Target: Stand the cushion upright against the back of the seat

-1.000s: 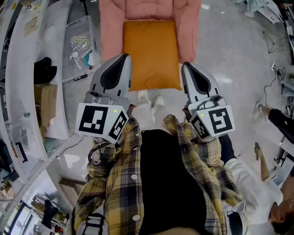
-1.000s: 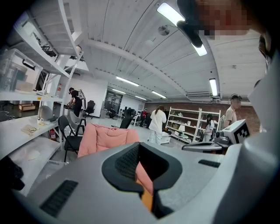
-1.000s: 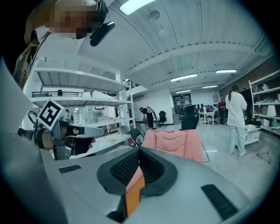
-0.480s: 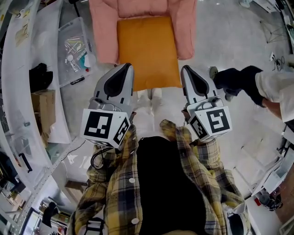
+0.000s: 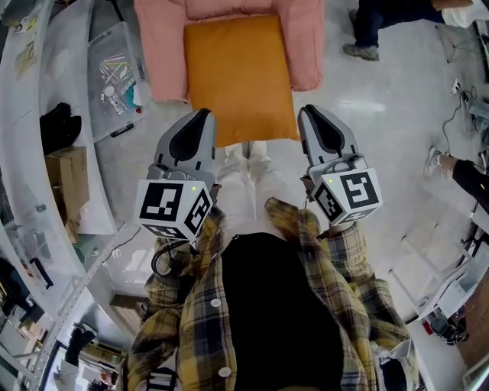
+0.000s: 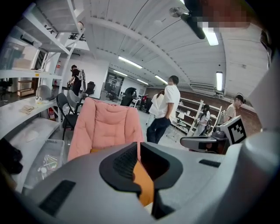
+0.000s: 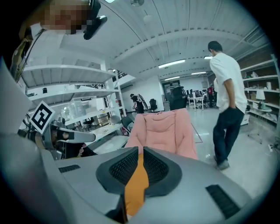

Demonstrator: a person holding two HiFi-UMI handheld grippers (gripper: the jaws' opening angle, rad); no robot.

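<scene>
An orange cushion (image 5: 238,76) lies flat on the seat of a pink padded chair (image 5: 306,46). Both grippers hover in front of the chair, short of the cushion's near edge. My left gripper (image 5: 200,114) is shut and holds nothing. My right gripper (image 5: 312,111) is shut but for a thin slit that has just widened a little, also holding nothing. In the left gripper view the cushion (image 6: 144,183) shows through the gap below the jaws (image 6: 138,146), with the chair back (image 6: 107,129) beyond. The right gripper view shows the cushion (image 7: 135,183) and the chair back (image 7: 166,131) the same way.
A clear plastic bin (image 5: 114,72) of small parts stands left of the chair, beside a white bench (image 5: 30,114) and a cardboard box (image 5: 72,172). A person's legs (image 5: 374,23) pass at the top right. Other people (image 6: 166,109) stand behind the chair.
Both grippers have sunk lower in front of the chair. The passer-by has walked from the right side to the top right. The cushion has not moved.
</scene>
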